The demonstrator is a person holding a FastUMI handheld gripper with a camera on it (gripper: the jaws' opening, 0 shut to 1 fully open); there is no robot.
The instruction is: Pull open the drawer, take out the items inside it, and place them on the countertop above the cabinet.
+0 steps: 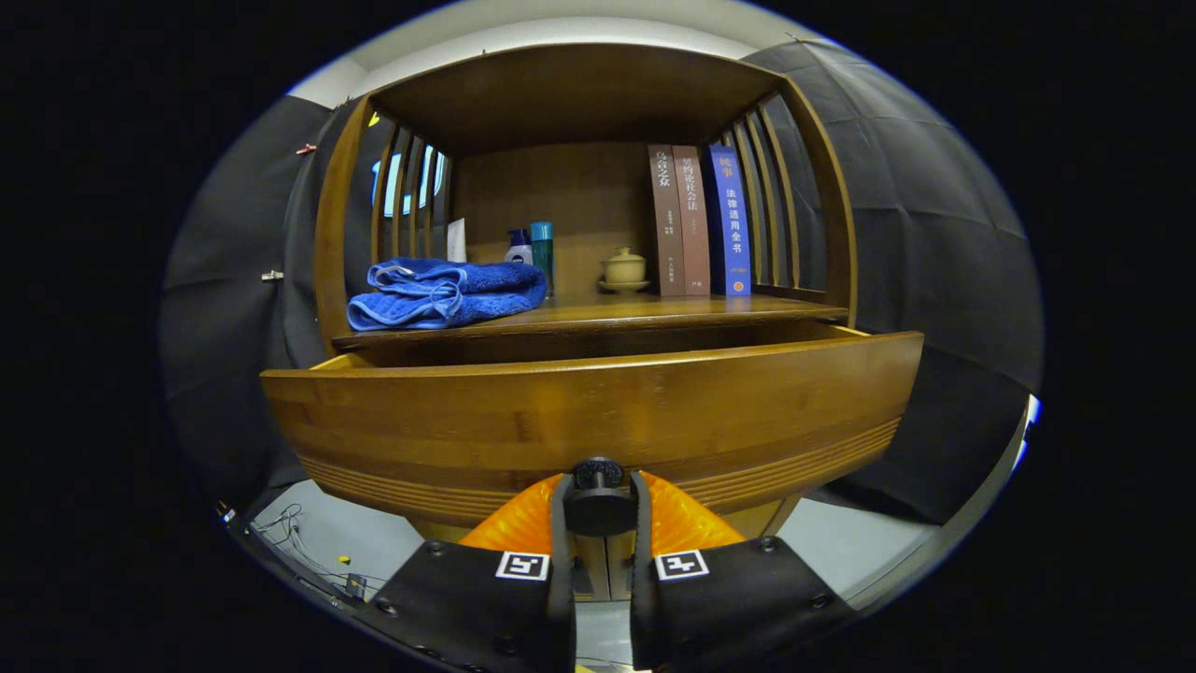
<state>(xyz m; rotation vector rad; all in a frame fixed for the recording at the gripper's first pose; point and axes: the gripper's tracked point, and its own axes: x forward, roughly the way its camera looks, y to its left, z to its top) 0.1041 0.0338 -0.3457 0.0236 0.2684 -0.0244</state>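
Drawer (598, 411) pulled out, front panel just ahead of fingers; interior hidden. Hand-held gripper (599, 505) pinching round drawer knob (598, 495), both fingers pressed on it. Surface (654, 310) above: folded blue towel (447, 293) at 11 o'clock, lidded cup (623, 269) at 12, three books (701, 220) at 1.

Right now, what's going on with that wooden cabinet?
A hand-held gripper has its fingers closed around the dark knob on the drawer, which is pulled partway out. What is inside the drawer is hidden. On the countertop above lie a folded blue towel, bottles, a small lidded cup and three books.
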